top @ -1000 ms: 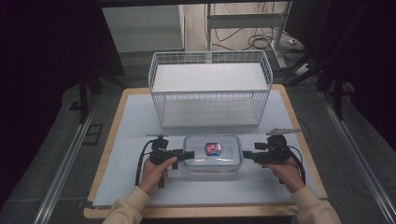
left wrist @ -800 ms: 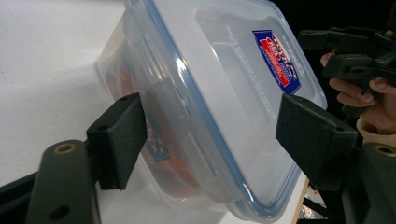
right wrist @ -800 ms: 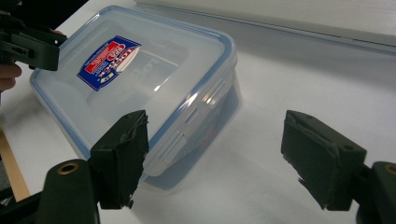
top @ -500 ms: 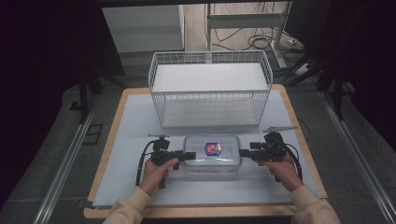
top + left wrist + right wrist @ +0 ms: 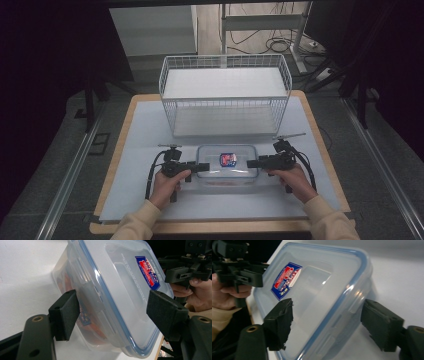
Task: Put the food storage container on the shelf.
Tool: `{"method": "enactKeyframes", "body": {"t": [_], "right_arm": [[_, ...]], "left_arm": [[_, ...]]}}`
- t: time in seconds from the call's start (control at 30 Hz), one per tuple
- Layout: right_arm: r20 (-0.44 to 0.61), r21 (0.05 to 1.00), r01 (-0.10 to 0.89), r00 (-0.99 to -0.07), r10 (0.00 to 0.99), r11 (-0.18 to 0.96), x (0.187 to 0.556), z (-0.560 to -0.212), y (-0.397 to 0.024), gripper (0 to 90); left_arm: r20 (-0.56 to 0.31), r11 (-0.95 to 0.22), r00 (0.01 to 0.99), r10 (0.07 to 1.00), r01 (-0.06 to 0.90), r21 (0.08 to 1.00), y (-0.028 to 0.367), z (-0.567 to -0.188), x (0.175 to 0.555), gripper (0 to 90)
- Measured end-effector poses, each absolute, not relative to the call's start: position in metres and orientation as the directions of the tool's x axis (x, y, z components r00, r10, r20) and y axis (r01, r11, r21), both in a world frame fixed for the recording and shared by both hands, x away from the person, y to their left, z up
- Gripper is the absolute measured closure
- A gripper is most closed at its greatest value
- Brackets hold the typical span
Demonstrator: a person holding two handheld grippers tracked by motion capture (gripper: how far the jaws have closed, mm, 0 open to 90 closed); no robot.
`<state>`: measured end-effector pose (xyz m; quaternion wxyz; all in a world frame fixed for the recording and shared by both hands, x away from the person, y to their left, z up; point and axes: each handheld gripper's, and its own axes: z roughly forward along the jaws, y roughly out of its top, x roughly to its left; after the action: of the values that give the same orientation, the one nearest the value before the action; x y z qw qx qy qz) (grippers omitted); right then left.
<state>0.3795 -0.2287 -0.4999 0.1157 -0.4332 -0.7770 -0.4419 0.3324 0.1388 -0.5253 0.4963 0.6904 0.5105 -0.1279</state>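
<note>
1. The left claw (image 5: 202, 167), held in the person's left hand (image 5: 165, 184), lies level at the left end of the clear container (image 5: 227, 162). In the left gripper view its jaws straddle that end: one pad (image 5: 65, 312) is against the side wall by the latch, while the other pad stands above the lid with a gap. The jaws have just been closing, with the container's end between them, and are not pressing on both sides.
2. The container sits flat on the white sheet of the counter (image 5: 140, 145), between the two claws and just in front of the wire basket (image 5: 225, 95). It has a blue-rimmed lid with a red-and-blue label (image 5: 228, 159), and something red shows through the wall.
3. The right claw (image 5: 252, 163), in the right hand (image 5: 295, 180), points at the container's right end. In the right gripper view its jaws are spread on either side of the lid's corner, neither pad (image 5: 280, 320) clearly pressing. They have just been closing a little.
</note>
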Motion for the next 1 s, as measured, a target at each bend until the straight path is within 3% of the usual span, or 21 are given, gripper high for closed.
{"method": "enactKeyframes", "body": {"t": [0.4, 0.57, 1.0], "right_arm": [[0.670, 0.503, 0.846, -0.510, 0.539, 0.176, 0.385, -0.504, -0.238, 37.5], [0.690, 0.498, 0.852, -0.501, 0.522, 0.159, 0.385, -0.504, -0.243, 43.5], [0.682, 0.521, 0.839, -0.519, 0.515, 0.157, 0.378, -0.500, -0.245, 47.4]], "left_arm": [[-0.681, 0.012, 0.451, 0.577, 0.829, 0.559, 0.139, -0.525, 0.331, 28.1], [-0.668, 0.008, 0.465, 0.581, 0.817, 0.577, 0.140, -0.523, 0.328, 30.2], [-0.664, 0.026, 0.477, 0.576, 0.800, 0.599, 0.143, -0.522, 0.320, 35.3]]}}
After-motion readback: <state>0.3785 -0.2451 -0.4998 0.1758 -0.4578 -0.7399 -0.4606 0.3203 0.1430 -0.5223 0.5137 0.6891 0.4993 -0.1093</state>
